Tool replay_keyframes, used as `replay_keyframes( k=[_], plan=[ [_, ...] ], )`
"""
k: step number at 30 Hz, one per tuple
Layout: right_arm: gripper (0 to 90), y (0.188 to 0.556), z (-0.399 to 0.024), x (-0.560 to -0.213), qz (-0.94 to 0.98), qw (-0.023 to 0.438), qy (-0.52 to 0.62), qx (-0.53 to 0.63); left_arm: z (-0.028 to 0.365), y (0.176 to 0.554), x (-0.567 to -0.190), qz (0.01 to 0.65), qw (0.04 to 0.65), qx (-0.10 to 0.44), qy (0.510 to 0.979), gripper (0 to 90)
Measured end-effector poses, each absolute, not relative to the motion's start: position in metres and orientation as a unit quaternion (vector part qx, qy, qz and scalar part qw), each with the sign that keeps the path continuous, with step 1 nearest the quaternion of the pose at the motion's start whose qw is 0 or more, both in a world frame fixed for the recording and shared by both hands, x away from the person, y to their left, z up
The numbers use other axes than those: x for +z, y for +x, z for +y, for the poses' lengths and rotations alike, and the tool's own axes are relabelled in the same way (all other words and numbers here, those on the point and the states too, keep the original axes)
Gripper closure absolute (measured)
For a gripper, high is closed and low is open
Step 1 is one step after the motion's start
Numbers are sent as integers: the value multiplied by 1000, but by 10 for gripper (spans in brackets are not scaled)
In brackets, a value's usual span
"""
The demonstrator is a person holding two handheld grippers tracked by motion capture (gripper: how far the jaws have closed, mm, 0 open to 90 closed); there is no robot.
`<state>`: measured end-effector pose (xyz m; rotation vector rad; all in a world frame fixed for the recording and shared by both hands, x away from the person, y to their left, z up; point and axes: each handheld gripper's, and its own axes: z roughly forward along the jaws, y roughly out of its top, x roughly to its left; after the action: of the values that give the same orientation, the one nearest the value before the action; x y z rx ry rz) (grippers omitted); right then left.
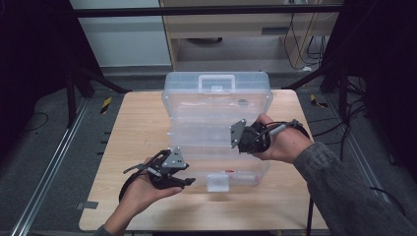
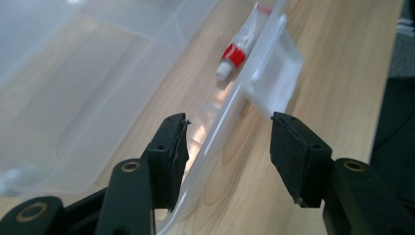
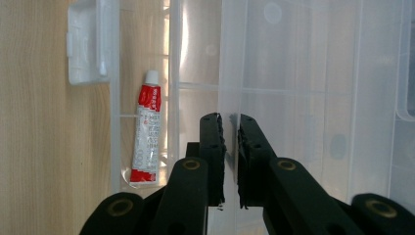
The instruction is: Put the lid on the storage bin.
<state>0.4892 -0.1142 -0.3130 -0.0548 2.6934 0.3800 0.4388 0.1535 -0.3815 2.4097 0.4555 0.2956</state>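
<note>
Two grippers at clear box (image 1: 216,105), left gripper (image 2: 229,147) spread astride its rim, right gripper (image 3: 231,147) nearly closed, grasp unclear, red tube (image 3: 147,134) inside

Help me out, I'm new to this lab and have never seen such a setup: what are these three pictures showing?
A person works at a wooden table with a handheld tool in each hand: the left gripper and the right gripper. One picture looks down from above; the other two come from cameras riding on each gripper, looking along its black fingers. On the table lies an open clear plastic box, with a red and white tube inside its near half. The left gripper's fingers are open astride the box's near edge, by the latch. The right gripper's fingers look pinched on a thin clear wall of the box.
</note>
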Motion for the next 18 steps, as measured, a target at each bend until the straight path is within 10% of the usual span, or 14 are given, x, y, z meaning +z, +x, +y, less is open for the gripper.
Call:
replay_keyframes(
  k=[18],
  plan=[
    [820, 486, -113, -317, 968, 212, -27, 135, 197, 471, -291, 218, 384, 139, 886, 878]
  ],
)
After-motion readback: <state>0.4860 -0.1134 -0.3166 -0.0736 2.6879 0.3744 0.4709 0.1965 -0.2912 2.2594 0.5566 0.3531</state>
